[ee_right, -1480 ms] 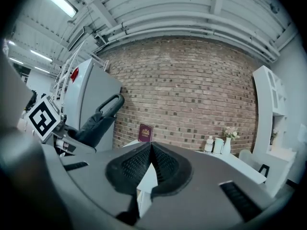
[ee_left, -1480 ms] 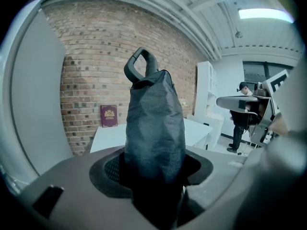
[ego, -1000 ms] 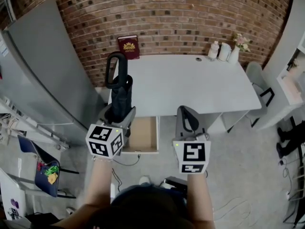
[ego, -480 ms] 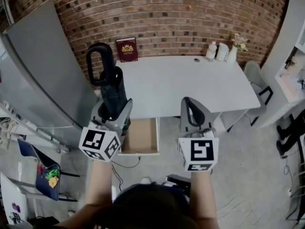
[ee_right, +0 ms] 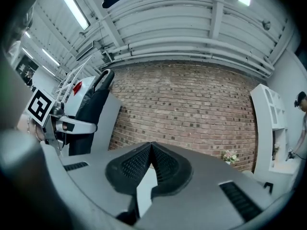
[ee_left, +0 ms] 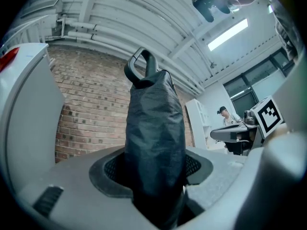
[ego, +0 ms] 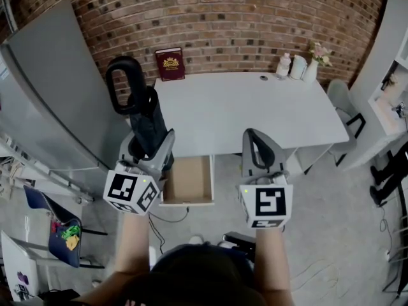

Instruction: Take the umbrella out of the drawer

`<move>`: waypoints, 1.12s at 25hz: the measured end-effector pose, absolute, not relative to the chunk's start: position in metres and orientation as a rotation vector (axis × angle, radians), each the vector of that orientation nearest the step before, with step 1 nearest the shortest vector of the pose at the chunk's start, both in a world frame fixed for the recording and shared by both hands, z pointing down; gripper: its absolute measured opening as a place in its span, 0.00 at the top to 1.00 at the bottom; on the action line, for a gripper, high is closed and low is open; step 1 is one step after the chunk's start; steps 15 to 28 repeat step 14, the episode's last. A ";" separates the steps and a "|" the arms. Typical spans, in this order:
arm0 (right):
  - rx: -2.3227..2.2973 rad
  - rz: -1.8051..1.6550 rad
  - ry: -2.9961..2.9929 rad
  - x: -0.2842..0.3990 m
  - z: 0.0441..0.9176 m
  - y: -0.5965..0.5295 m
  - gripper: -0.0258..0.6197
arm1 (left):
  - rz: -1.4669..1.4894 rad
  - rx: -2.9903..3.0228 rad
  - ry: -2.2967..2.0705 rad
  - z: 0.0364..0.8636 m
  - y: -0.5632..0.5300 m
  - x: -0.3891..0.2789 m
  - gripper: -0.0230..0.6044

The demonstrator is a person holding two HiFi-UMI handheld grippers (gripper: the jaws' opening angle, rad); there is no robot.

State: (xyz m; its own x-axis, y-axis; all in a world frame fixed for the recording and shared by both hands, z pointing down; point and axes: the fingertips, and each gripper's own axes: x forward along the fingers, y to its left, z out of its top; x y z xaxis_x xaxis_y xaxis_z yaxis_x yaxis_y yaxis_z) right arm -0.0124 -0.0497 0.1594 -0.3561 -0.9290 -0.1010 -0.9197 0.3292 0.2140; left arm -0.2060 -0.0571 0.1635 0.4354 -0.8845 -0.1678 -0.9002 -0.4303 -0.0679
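The left claw (ego: 150, 153) clamps the folded umbrella (ego: 146, 121) upright, handle on top, clear above the open drawer (ego: 189, 180), the right claw (ego: 258, 153) closed on nothing, so the lift-out looks done and a careful set-down on the desk (ego: 248, 110) probably follows.

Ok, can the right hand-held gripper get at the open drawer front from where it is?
Probably yes: the right hand-held gripper is empty, jaws together, beside the open drawer, with nothing between them.
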 end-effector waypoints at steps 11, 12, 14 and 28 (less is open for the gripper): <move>1.752 -0.427 -2.535 -0.019 0.153 -0.042 0.97 | 0.176 -2.523 1.562 0.158 -0.051 -0.209 0.56; 1.749 -0.431 -2.535 -0.020 0.153 -0.041 0.97 | 0.177 -2.523 1.562 0.158 -0.051 -0.209 0.56; 1.742 -0.436 -2.535 -0.022 0.153 -0.040 0.97 | 0.178 -2.522 1.561 0.157 -0.050 -0.210 0.56; 1.742 -0.436 -2.535 -0.022 0.153 -0.040 0.97 | 0.178 -2.522 1.561 0.157 -0.050 -0.210 0.56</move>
